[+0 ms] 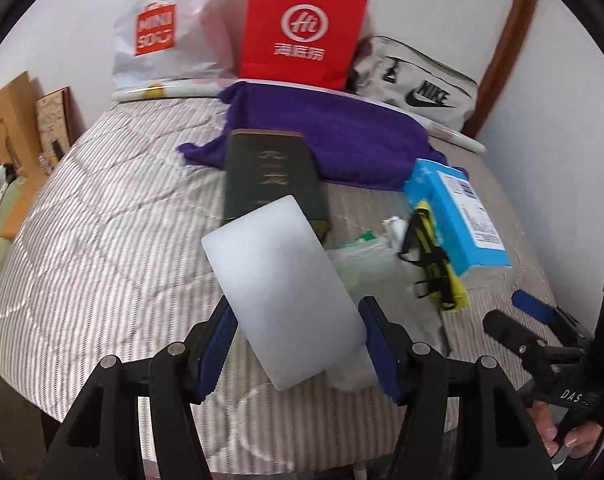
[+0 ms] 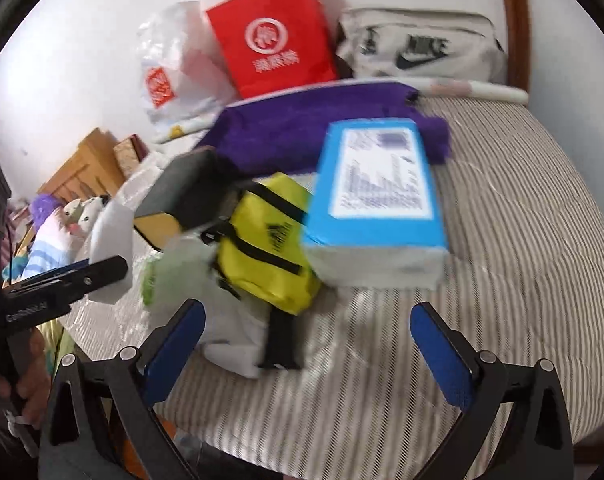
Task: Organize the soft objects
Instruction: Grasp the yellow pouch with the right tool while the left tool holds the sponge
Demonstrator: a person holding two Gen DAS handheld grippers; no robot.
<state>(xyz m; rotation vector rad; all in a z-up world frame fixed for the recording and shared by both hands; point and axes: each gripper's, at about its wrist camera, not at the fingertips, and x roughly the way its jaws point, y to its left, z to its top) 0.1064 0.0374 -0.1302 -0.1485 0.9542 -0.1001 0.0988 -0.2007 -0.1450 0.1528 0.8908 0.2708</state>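
Clamped in the left gripper (image 1: pixel 298 344), a white foam pad (image 1: pixel 282 292) is lifted over the bed's near edge. Right gripper (image 2: pixel 308 344) gapes empty. Beyond, yellow bag (image 2: pixel 262 256), blue tissue pack (image 2: pixel 374 200) and purple towel (image 1: pixel 334 136) remain unsorted mid-bed (image 1: pixel 102 220); most work is left.

The white foam block (image 1: pixel 284 292) covers the near end of the dark green book (image 1: pixel 272 176) and part of the clear plastic bags (image 1: pixel 358 260) behind it. The right wrist view is smeared by motion: the print on the blue tissue pack (image 2: pixel 376 196) cannot be read, and the logo on the red paper bag (image 2: pixel 270 36) is doubled. The yellow pouch (image 2: pixel 266 252) hides the pack's left corner and much of the white wrapping (image 2: pixel 234 340) below it. The purple towel (image 1: pixel 330 128) is partly behind the book. The bed (image 1: pixel 102 220) runs out of both pictures at the bottom.
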